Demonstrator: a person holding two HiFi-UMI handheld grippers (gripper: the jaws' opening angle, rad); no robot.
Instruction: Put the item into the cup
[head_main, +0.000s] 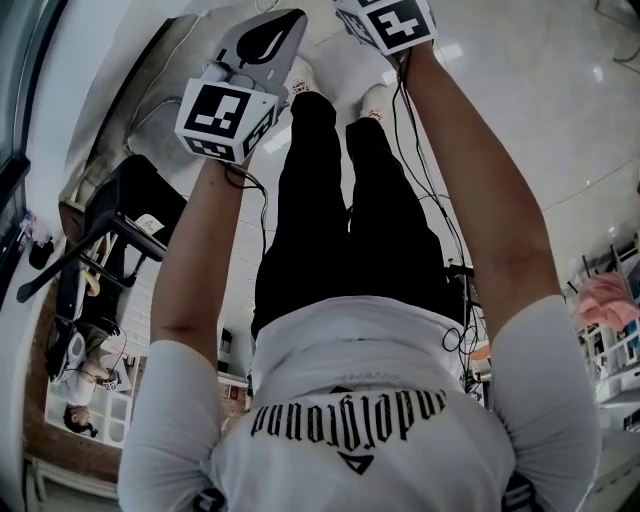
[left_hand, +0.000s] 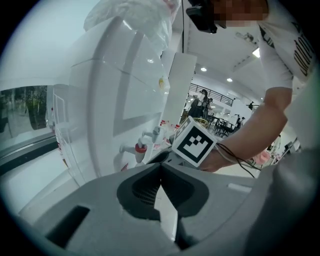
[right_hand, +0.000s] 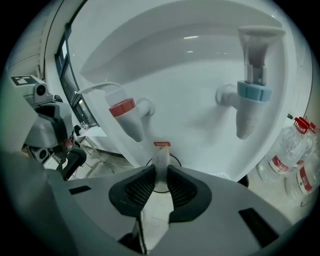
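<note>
My right gripper (right_hand: 159, 172) is shut on a small translucent packet (right_hand: 161, 156) with a red top edge, which stands up between the jaws. It is held in front of a white water dispenser (right_hand: 190, 75), between the red tap (right_hand: 129, 116) and the blue tap (right_hand: 250, 102). A dark ring (right_hand: 173, 161) shows just behind the packet; no cup is plainly in view. My left gripper (left_hand: 160, 167) is shut with nothing in it, beside the dispenser (left_hand: 120, 90). In the head view only the left gripper (head_main: 283, 25) and the right gripper's marker cube (head_main: 392, 22) show.
Several red-capped water bottles (right_hand: 294, 152) stand to the right of the dispenser. A plastic bag (left_hand: 135, 17) lies on top of it. The person's legs (head_main: 340, 200) and cables (head_main: 425, 180) hang below the grippers. Desks and people (left_hand: 205, 102) are far behind.
</note>
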